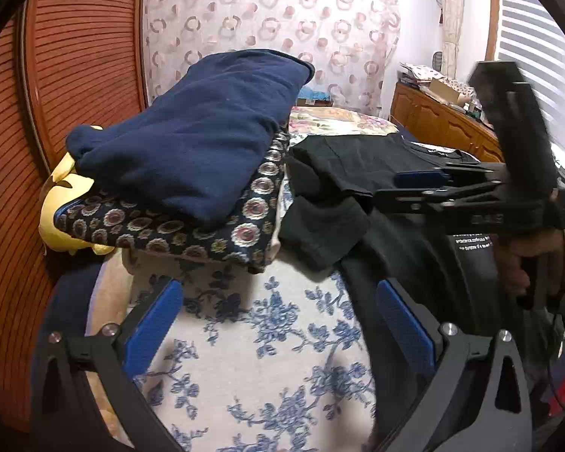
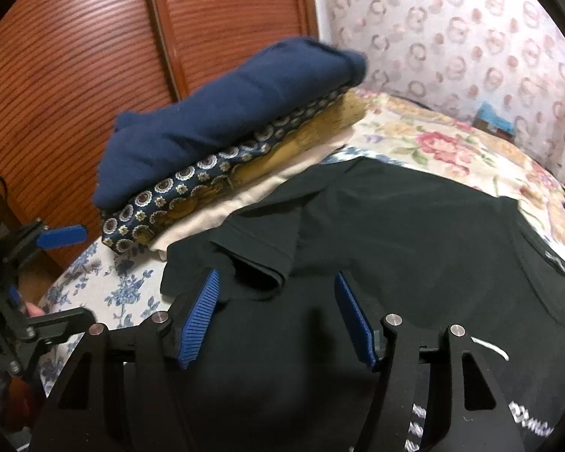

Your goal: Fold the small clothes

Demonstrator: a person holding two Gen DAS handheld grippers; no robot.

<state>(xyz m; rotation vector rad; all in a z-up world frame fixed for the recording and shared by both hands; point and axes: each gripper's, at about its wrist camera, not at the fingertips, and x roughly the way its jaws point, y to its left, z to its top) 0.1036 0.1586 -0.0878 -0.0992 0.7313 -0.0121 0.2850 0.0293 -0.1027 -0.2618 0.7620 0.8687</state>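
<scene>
A black T-shirt (image 1: 358, 162) (image 2: 414, 226) lies spread on the flower-print bed sheet (image 1: 275, 358) (image 2: 94, 282), one short sleeve (image 2: 260, 237) folded in over the body. My right gripper (image 2: 277, 301) hovers just over that sleeve's edge, open, its blue pads (image 2: 201, 316) apart with only flat cloth beneath them. In the left wrist view the right gripper (image 1: 399, 186) reaches in from the right, held by a hand (image 1: 523, 256). My left gripper (image 1: 278, 320) stands wide open above bare sheet, left of the shirt's hem; its blue pad (image 2: 62, 237) shows at the left edge of the right wrist view.
A folded navy cloth (image 1: 192, 143) (image 2: 214, 120) rests on a dark flower-patterned cushion (image 1: 207, 233) (image 2: 169, 192) just left of the shirt. A yellow plush (image 1: 56, 196) sits behind it. Slatted wooden doors (image 1: 75, 75) close the left side; a wooden dresser (image 1: 440, 124) stands far right.
</scene>
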